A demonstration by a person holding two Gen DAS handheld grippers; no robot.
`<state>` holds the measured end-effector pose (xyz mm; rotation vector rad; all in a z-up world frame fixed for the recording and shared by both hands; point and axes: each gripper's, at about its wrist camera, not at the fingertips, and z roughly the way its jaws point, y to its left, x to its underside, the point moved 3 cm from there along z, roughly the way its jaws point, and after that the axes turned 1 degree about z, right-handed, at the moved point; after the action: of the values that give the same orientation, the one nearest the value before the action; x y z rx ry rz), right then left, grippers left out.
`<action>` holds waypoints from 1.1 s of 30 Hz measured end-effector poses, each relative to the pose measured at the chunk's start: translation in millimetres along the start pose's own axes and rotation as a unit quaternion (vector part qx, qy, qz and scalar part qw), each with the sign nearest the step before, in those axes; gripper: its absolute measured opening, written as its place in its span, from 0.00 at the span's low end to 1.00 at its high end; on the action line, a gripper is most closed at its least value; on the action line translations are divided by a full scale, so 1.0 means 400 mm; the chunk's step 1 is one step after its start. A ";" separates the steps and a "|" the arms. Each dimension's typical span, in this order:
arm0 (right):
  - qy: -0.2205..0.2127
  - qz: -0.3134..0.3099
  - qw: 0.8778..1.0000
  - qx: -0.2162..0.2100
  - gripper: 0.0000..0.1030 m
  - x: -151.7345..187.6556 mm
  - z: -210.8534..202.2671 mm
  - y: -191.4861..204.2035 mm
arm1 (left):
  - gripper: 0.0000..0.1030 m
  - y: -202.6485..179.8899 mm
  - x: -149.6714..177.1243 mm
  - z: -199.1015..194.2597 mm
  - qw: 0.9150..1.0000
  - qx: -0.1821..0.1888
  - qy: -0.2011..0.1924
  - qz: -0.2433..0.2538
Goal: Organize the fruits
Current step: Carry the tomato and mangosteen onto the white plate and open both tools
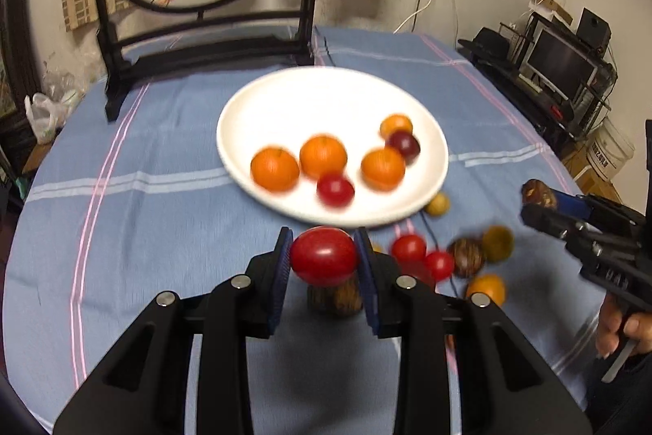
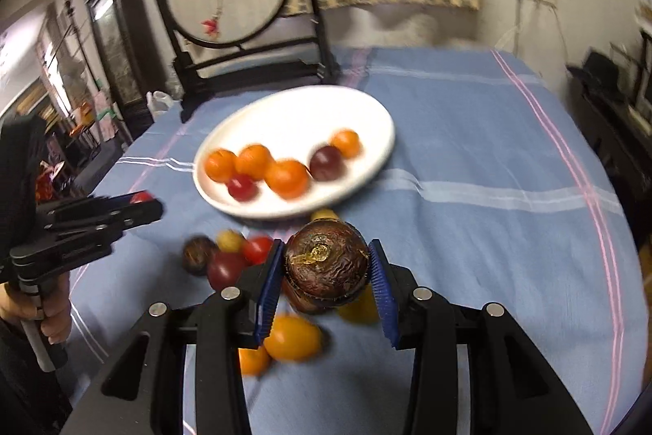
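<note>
Blue cloth [image 1: 163, 215] carries white plate [image 1: 265, 96], partly filled. Left gripper [image 1: 324, 257] clamps red fruit [image 1: 324, 255]; right gripper [image 2: 326, 268] clamps wrinkled brown fruit [image 2: 326, 263]; both lifted, evidently plate-bound.

Both black two-finger grippers are holding fruit above the table.

The left gripper [image 1: 324, 255] is clamping a glossy red tomato [image 1: 324, 255] between blue pads; the right gripper [image 2: 326, 268] is pinching a wrinkled dark-brown round fruit [image 2: 326, 268], each person's hand [image 1: 619, 325] gripping its handle.
</note>
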<state>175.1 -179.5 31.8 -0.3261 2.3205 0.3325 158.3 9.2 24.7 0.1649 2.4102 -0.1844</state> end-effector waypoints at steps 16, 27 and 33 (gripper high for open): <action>0.051 -0.071 0.996 0.008 0.41 -0.148 0.250 0.106 | 0.29 0.114 -0.190 0.240 0.996 -0.032 0.033 -0.072; 0.045 -0.057 0.997 0.017 0.60 -0.155 0.288 0.090 | 0.71 0.125 -0.195 0.244 0.993 -0.069 0.015 -0.096; 0.028 -0.061 0.998 0.017 0.60 -0.106 0.202 0.066 | 0.76 0.086 -0.128 0.177 0.995 -0.074 0.001 -0.063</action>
<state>248.1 -122.2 11.1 -0.4638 2.3453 0.2250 248.1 27.0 3.0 -0.0562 2.4270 -0.0616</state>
